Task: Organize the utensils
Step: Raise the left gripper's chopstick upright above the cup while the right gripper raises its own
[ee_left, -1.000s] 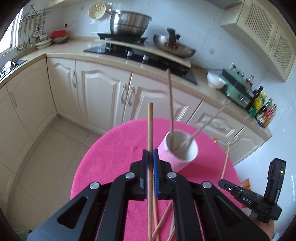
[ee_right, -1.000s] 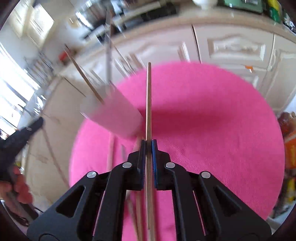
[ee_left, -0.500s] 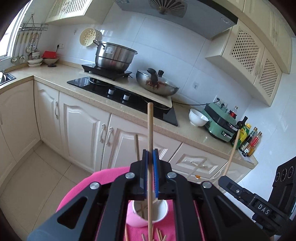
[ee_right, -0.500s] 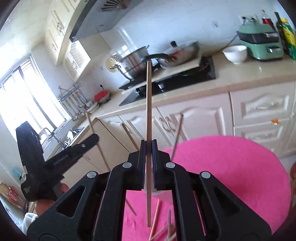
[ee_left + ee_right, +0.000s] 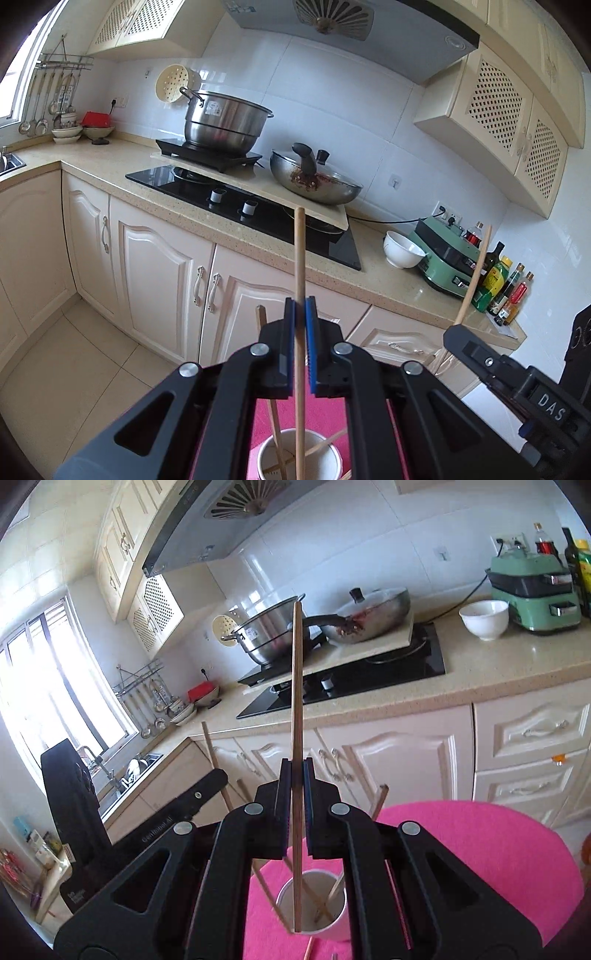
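Kitchen counter now fills both views — a second ago, pink tablecloth. Left gripper and right gripper each pinch a chopstick upright, cup below the jaws.

Small kitchen, white tiled walls. Cream cabinets under a speckled beige counter. Range hood at 12 o'clock, lattice-door wall cupboards toward 2. Pale floor tiles at 8. Bright daylight through the window at 9.
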A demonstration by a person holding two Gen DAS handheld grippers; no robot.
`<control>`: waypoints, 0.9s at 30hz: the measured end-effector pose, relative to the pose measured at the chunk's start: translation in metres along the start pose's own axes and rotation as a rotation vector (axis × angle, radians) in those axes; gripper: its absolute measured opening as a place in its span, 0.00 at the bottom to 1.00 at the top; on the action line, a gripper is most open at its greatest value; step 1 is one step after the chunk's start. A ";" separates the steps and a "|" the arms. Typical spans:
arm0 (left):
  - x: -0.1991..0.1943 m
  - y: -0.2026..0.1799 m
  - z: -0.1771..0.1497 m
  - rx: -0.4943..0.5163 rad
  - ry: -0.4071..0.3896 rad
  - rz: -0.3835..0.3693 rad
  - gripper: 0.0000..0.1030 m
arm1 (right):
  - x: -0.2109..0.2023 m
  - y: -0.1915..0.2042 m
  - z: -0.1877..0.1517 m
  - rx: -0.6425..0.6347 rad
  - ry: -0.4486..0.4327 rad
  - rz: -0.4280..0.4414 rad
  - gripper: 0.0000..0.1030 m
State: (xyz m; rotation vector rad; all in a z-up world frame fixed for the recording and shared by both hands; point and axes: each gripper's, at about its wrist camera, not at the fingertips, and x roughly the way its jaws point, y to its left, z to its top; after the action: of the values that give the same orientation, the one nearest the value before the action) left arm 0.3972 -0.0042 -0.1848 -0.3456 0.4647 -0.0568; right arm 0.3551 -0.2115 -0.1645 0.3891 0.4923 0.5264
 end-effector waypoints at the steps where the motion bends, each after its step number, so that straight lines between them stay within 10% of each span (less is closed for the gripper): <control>1: 0.002 0.000 -0.001 0.003 0.001 0.007 0.06 | 0.002 0.000 -0.001 -0.009 -0.003 -0.009 0.07; 10: -0.005 -0.002 0.007 -0.010 -0.015 -0.052 0.06 | 0.009 -0.004 -0.008 -0.011 0.020 -0.026 0.07; 27: 0.014 -0.002 -0.026 0.078 -0.025 0.070 0.06 | 0.008 -0.010 -0.026 -0.021 0.031 -0.037 0.07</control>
State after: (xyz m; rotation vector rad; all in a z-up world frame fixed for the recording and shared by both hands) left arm 0.3982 -0.0165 -0.2120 -0.2534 0.4478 -0.0026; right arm 0.3507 -0.2094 -0.1931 0.3513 0.5228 0.5019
